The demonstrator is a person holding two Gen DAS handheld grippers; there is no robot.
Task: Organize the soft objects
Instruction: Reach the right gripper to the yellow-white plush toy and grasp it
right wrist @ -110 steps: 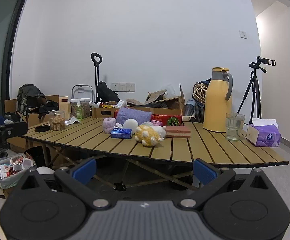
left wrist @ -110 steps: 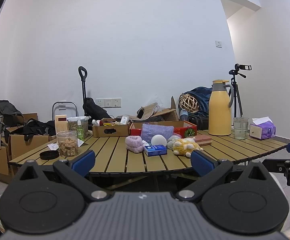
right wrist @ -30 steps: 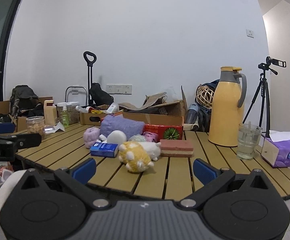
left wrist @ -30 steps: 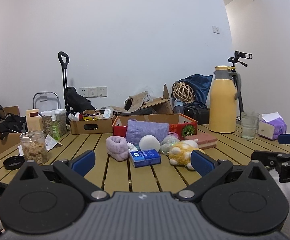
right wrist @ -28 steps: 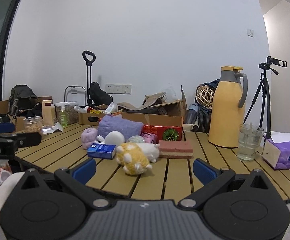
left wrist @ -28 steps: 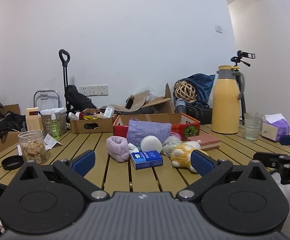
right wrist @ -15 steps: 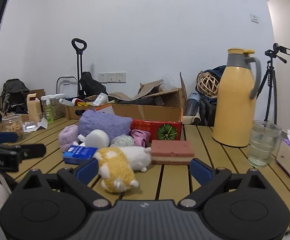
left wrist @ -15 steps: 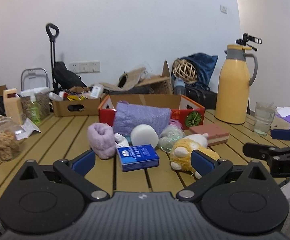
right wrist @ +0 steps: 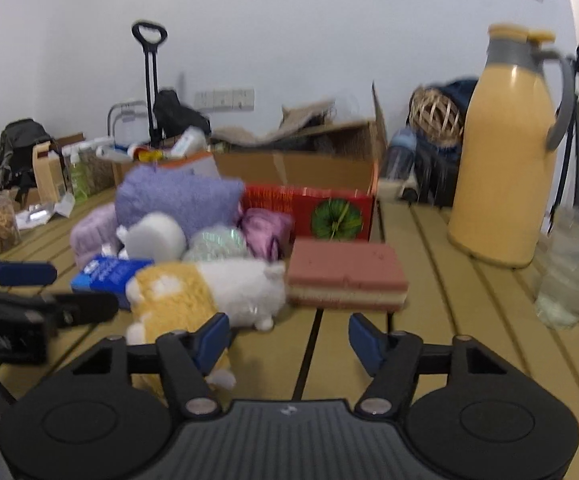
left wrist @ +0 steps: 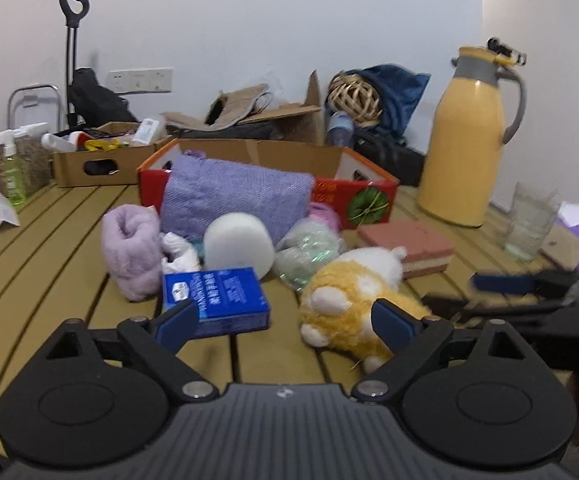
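**Left wrist view: both hand-held grippers closed in on the soft pile**

Left wrist view showed the left hand-held gripper spread wide and empty, low over the slatted tabletop. Compared with a few seconds earlier, when both tools hung back beyond the tabletop edge, the pile now filled the view; I judge the approach nearly done and no grasp yet made. Just ahead of its left fingertip lay the blue box, and beside its right fingertip the yellow-and-white plush toy, lying on its side.

The right hand-held gripper was also spread and held nothing. The plush toy lay against its left fingertip, more beside the opening than within it, while the pink sponge block sat just ahead of the gap, apart from both fingers.

Farther on, the white foam roll, the pale pink rolled cloth and a crinkled greenish bundle crowded together, touching. Behind them the purple pillow leaned on the red cardboard box, which looks the likely place for the soft things. The yellow thermos and a glass stood well off to the right.
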